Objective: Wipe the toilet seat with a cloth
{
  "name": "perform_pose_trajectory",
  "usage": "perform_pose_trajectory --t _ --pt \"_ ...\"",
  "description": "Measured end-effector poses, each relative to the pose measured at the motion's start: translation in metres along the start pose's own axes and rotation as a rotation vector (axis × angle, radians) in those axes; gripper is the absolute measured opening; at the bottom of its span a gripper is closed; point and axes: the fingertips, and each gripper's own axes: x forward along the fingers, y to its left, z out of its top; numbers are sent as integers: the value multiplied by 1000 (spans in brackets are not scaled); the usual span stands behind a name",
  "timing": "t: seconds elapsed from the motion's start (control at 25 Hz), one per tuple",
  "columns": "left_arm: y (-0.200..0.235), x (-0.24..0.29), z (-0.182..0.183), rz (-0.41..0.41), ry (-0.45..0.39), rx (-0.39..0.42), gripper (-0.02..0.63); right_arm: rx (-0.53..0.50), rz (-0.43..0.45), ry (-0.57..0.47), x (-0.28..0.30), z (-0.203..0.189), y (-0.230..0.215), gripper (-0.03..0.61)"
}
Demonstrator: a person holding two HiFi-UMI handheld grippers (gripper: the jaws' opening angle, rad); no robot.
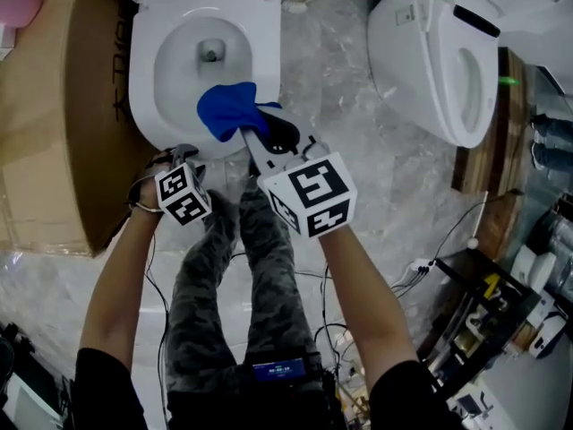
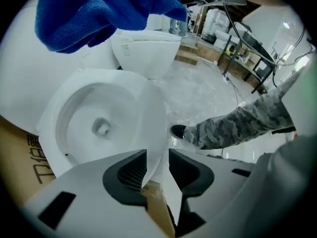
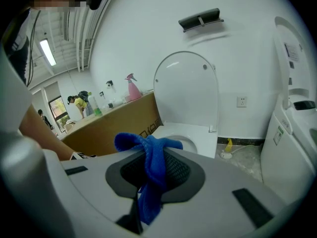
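The white toilet (image 1: 143, 88) stands at the top left of the head view with its lid (image 3: 185, 90) raised. My right gripper (image 1: 260, 128) is shut on a blue cloth (image 1: 226, 110), which hangs above the front of the bowl. In the right gripper view the cloth (image 3: 153, 167) is bunched between the pads. My left gripper (image 1: 183, 150) points steeply down at the front left of the toilet seat (image 2: 148, 108). Its jaws are open, with the seat's front edge between them and a gap on the right side. The blue cloth (image 2: 99, 14) hangs overhead in the left gripper view.
A large cardboard box (image 1: 54, 124) stands against the toilet's left side. A second toilet (image 1: 439, 61) is at the upper right. The person's legs in camouflage trousers (image 1: 233, 267) stand in front of the bowl. Cables (image 1: 421, 271) trail over the marble floor. A pink spray bottle (image 3: 132, 88) sits on the box.
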Motion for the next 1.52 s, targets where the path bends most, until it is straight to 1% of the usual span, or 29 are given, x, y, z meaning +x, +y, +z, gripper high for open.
perform_pose_trajectory --t 0.08,0.16,0.32,0.44,0.52,0.68,0.84,0.96,1.08,1.2,1.4,1.52 --pt "2 -8 2 -4 -24 -54 108 -7 -12 7 7 6 -8 66" --pt "10 -19 6 20 -60 -102 65 -9 -19 15 16 11 -15 66" --pt "39 -37 17 86 -129 -202 28 -4 -11 37 37 22 -26 66" --pt "68 -50 23 141 -180 -296 12 18 13 55 54 31 -33 66" --pt "86 -58 28 161 -210 -365 12 19 24 65 65 40 -38 66" --pt "123 -75 41 194 -271 -515 12 -24 33 97 86 55 -52 66" --pt "161 -87 49 247 -310 -652 12 -63 55 118 107 70 -64 66" --pt "189 -91 53 282 -323 -713 12 -103 66 123 126 82 -72 65" --pt "215 -96 60 308 -360 -775 11 -153 75 140 146 90 -79 66" --pt "237 -98 58 322 -390 -838 12 -173 68 163 167 92 -81 66" --pt "271 -91 57 308 -428 -883 11 -183 16 187 201 93 -92 66" --pt "283 -91 51 305 -446 -908 12 -193 -35 196 218 94 -101 66"
